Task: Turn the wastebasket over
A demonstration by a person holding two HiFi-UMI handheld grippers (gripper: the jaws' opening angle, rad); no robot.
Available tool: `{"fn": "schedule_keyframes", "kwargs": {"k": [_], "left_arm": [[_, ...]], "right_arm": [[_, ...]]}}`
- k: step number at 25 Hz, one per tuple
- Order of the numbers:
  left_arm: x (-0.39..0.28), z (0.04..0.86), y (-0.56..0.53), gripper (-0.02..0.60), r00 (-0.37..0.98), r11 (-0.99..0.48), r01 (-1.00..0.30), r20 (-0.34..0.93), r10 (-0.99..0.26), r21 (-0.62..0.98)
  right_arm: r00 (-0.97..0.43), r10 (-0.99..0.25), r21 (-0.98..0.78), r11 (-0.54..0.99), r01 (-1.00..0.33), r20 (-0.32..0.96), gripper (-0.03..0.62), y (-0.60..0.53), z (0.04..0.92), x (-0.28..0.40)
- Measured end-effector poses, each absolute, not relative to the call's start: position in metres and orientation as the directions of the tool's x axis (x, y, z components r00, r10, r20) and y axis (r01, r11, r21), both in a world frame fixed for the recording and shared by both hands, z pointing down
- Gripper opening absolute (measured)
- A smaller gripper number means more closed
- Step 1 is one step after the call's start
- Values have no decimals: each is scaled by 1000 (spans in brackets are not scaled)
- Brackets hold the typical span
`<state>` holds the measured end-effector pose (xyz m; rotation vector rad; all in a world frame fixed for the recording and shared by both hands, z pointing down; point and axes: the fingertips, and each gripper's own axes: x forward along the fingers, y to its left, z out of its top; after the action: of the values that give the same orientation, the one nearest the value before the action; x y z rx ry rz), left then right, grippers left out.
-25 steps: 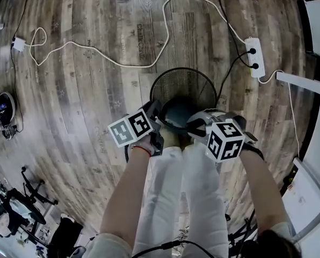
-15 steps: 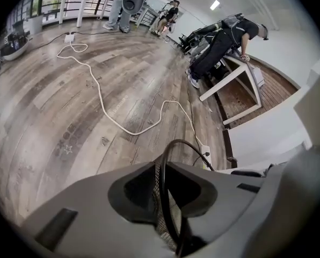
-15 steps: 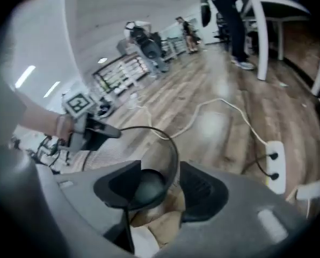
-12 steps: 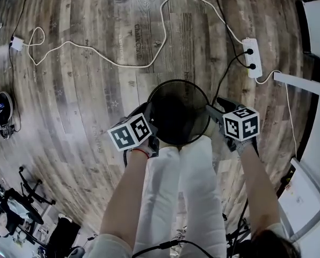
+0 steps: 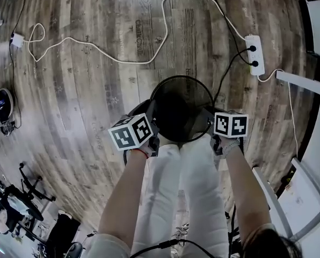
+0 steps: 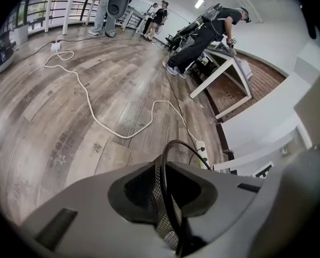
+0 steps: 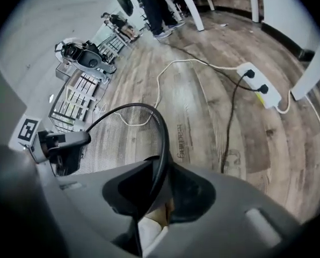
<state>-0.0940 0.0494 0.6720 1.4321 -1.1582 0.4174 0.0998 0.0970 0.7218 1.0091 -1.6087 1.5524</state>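
Observation:
The black wire-mesh wastebasket (image 5: 181,112) hangs over the wood floor in front of the person's knees, its round rim turned up toward the head camera. My left gripper (image 5: 152,116) is shut on the left side of the rim. In the left gripper view the rim and mesh of the wastebasket (image 6: 161,195) run straight between the jaws of the left gripper (image 6: 173,222). My right gripper (image 5: 210,118) is at the right side of the rim. Its jaws are closing, with the wastebasket (image 7: 161,144) rim between them and a gap still beside it at the right gripper (image 7: 149,200).
A white power strip (image 5: 255,56) with black plugs lies beyond the basket, and a long white cable (image 5: 122,59) snakes across the floor. White furniture (image 5: 310,85) stands at the right. The person's white-trousered legs (image 5: 176,187) are directly below the basket. People (image 6: 203,34) stand far off.
The basket swung from tilted away to rim-up. My right gripper let go, rolled over and came down to the right side of the rim. The left gripper kept its hold.

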Motion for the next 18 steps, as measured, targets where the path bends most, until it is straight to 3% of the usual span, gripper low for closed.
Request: {"fn": "schedule_keyframes", "kwargs": {"k": [3, 8, 13, 18], "left_arm": [[-93, 671, 53, 58, 453, 186, -815, 803, -387, 550], [-82, 672, 66, 48, 475, 205, -794, 795, -377, 572], [-76, 678, 69, 40, 464, 211, -796, 796, -389, 568], [-79, 680, 57, 40, 435, 204, -811, 799, -415, 548]], "right_arm": [[-419, -89, -422, -12, -907, 904, 63, 96, 720, 107], [-364, -228, -378, -20, -926, 903, 26, 72, 707, 124], [-367, -309, -352, 104, -930, 878, 25, 48, 699, 130], [-377, -338, -356, 126, -926, 862, 26, 34, 703, 131]]}}
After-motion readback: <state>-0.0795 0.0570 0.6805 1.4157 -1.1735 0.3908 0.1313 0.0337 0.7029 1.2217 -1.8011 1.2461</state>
